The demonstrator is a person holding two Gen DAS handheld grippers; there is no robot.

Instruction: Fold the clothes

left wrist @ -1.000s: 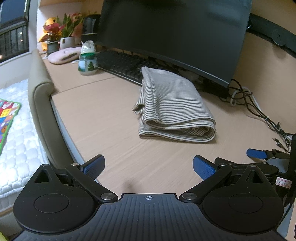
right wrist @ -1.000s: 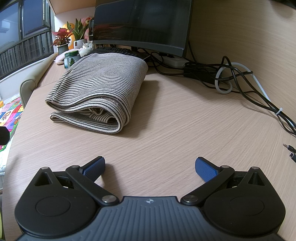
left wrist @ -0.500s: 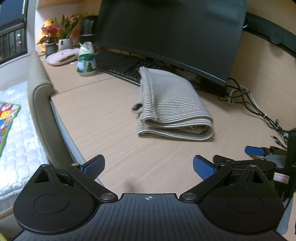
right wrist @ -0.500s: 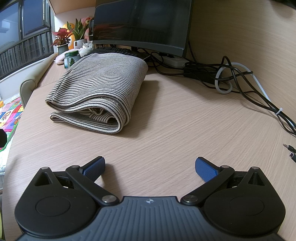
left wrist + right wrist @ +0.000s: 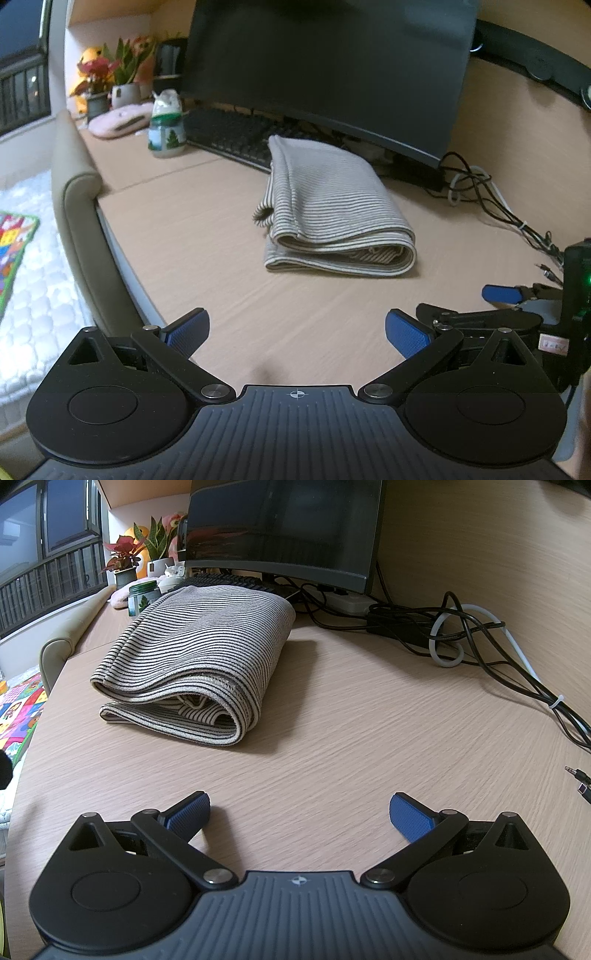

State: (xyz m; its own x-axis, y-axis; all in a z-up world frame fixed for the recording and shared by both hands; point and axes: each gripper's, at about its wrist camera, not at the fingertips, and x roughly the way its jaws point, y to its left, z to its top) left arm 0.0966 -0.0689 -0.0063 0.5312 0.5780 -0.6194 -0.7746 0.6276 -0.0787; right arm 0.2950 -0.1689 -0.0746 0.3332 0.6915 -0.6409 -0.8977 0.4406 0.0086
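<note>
A striped beige garment (image 5: 334, 210) (image 5: 199, 653) lies folded into a thick bundle on the wooden desk (image 5: 207, 258), just in front of the keyboard. My left gripper (image 5: 297, 332) hovers open near the desk's front edge, well short of the bundle, with nothing between its blue pads. My right gripper (image 5: 299, 814) is open too and empty, low over the desk in front of the bundle's rolled end. In the left wrist view the right gripper (image 5: 517, 306) shows at the right edge.
A dark monitor (image 5: 332, 70) and keyboard (image 5: 232, 136) stand behind the garment. A tangle of cables (image 5: 454, 631) runs along the right. A jar (image 5: 166, 133), potted plants (image 5: 110, 81) and a padded chair back (image 5: 74, 199) sit to the left. An audio plug (image 5: 576, 773) lies far right.
My left gripper has drawn back and swung slightly, so the garment sits farther off and more centred. The right gripper has held still.
</note>
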